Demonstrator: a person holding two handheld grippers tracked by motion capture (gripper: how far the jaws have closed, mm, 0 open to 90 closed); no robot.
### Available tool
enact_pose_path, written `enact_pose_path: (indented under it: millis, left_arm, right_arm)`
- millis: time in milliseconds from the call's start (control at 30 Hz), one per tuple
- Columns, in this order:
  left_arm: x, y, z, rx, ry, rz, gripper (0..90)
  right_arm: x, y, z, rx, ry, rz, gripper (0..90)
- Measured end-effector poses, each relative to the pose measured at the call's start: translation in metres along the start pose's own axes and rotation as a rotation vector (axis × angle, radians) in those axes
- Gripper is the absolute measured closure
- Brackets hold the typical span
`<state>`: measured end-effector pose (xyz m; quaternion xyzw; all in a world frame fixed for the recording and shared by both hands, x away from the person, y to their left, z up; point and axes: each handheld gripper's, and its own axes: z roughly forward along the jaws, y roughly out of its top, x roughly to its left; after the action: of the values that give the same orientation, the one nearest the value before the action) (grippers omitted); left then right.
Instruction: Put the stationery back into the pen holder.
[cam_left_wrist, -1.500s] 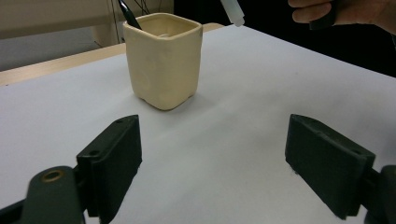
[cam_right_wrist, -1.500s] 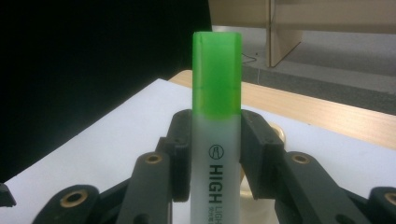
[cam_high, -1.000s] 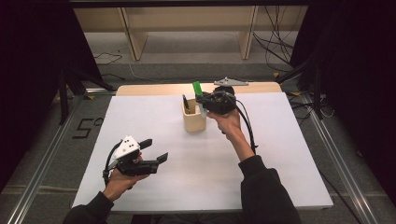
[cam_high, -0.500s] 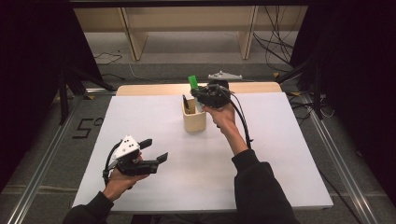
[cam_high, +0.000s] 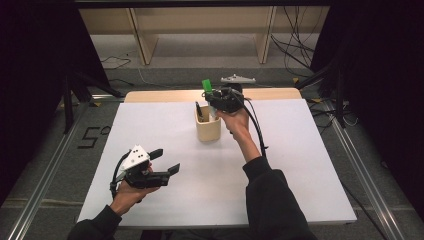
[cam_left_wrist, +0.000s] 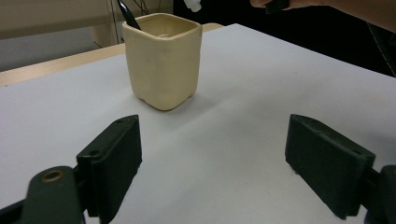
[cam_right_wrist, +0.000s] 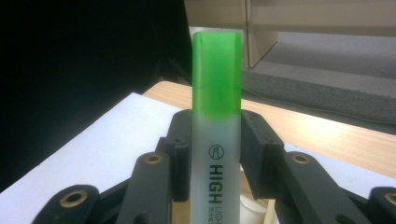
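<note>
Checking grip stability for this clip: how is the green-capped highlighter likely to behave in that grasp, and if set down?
The highlighter looks like a stiff plastic barrel, so it should not bend between the right tool jaws. Its smooth, glossy surface may let it slip or pivot if squeezed lightly. It seems light for its size; dropped upright into the beige pen cup, it would probably lean against the rim.

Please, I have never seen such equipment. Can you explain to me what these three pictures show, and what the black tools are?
A person sits at a white table and holds a hand-operated black claw in each hand. The high view looks down from above; each other picture comes from a camera riding on one claw. The left claw is open and empty, resting low over the table. The right claw grips a green-capped highlighter pen upright, above a cream square ceramic cup that already holds a dark pen.
</note>
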<state>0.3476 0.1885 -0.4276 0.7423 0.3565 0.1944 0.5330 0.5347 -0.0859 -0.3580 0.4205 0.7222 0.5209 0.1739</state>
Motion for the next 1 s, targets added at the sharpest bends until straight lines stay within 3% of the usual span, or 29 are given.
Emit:
enact_pose_path:
  millis: [1000]
  left_arm:
    - [0.0, 0.0, 0.0, -0.001, -0.002, -0.001, 18.1]
  right_arm:
    - [-0.001, -0.007, 0.022, 0.027, -0.033, 0.021, 67.1]
